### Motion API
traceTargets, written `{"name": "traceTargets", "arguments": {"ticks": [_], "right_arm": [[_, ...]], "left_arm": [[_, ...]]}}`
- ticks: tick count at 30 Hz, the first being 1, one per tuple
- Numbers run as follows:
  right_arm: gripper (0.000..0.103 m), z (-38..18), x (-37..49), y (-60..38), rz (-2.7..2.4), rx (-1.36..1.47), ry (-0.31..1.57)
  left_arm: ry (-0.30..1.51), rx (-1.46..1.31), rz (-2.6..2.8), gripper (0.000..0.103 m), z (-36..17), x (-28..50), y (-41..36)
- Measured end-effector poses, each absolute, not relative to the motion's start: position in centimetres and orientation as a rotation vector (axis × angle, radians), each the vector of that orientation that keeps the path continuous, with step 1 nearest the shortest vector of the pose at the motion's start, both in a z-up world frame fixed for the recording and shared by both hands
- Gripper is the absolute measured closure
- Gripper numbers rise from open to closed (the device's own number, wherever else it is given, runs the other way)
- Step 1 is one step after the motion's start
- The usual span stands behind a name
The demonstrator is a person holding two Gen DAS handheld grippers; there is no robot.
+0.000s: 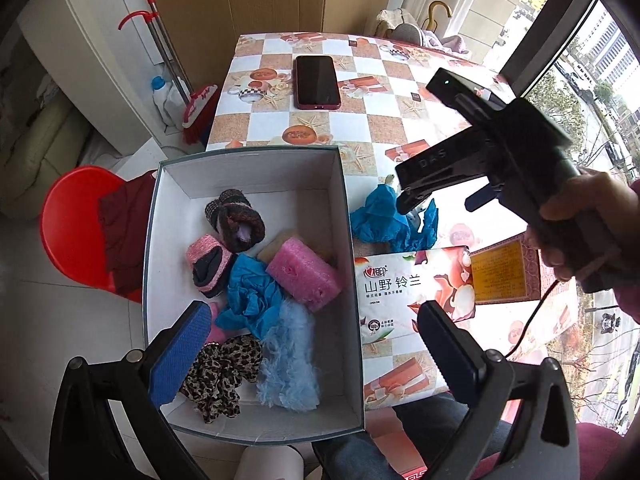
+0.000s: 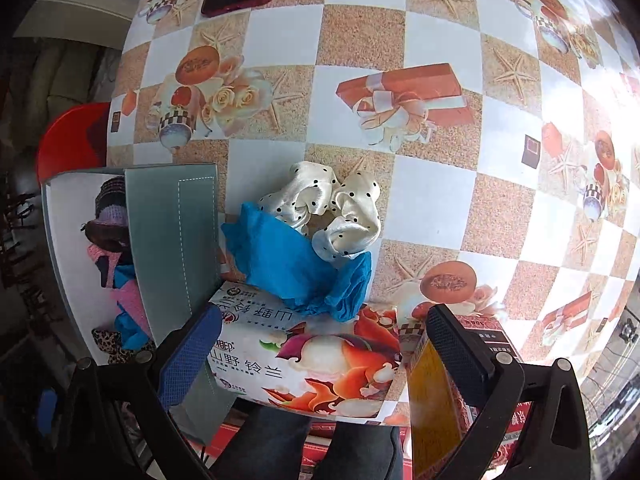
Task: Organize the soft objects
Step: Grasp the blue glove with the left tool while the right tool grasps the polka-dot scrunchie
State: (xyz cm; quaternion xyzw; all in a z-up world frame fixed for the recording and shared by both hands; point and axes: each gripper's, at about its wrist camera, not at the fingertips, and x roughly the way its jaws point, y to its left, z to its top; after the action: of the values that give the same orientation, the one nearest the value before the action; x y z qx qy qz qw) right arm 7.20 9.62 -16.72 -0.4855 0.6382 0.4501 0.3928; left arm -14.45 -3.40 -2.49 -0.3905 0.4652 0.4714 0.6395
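Note:
A grey box [image 1: 240,168] holds several soft items: a dark knitted sock roll [image 1: 236,220], a pink-and-black sock [image 1: 208,268], a pink foam sponge [image 1: 304,276], a blue crumpled glove [image 1: 248,300], a light-blue fluffy piece [image 1: 288,360] and a leopard scrunchie [image 1: 220,372]. My left gripper [image 1: 314,312] hangs open above them, holding nothing. On the table lie another blue crumpled glove [image 2: 296,264] and a cream polka-dot scrunchie [image 2: 340,208]. My right gripper [image 2: 324,312] is open just above and short of them, over a tissue pack [image 2: 312,360].
A phone [image 1: 316,80] lies at the far side of the checked tablecloth [image 2: 440,200]. A red-and-yellow carton [image 2: 428,392] sits right of the tissue pack. A red stool [image 1: 72,216] with dark cloth stands left of the box. The box wall [image 2: 172,240] stands beside the right gripper.

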Motion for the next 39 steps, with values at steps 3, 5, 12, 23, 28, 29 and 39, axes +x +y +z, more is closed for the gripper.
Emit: {"name": "traceTargets", "arguments": {"ticks": [3,5,12,23,28,29,39], "right_arm": [[0.000,-20.7,6.1,10.1,1.095,-1.300,1.666],[0.000,-22.6,6.6,10.3,0.999,-1.371,1.639],[0.000,-17.9,21.6,8.4,0.544,-0.763,1.683],[0.000,-9.2,28.2,-2.1,0.756,-0.209,1.993],[0.000,-6.9,30.3,-4.3,0.836,-0.246,1.980],[0.000,-6.5,31.0,-4.6,0.847,-0.267,1.960],[0.000,-7.6,37.1,-5.3,0.875,-0.396,1.768]], "left_arm": [[1.074,-0.907,1.076,0.000,-2.4,-14.1,-3.7],[1.080,-0.909,1.075,0.000,-2.4,-13.8,-3.8],[1.094,-0.873,1.028,0.000,-2.1,-12.5,-2.8],[1.140,-0.810,0.792,0.000,-2.4,-4.2,4.1],[1.167,-0.874,0.689,0.000,-5.5,3.3,9.1],[1.177,-0.904,0.669,0.000,-6.6,4.9,10.0],[1.358,-0.918,0.685,0.000,-17.5,16.4,14.2]]}}
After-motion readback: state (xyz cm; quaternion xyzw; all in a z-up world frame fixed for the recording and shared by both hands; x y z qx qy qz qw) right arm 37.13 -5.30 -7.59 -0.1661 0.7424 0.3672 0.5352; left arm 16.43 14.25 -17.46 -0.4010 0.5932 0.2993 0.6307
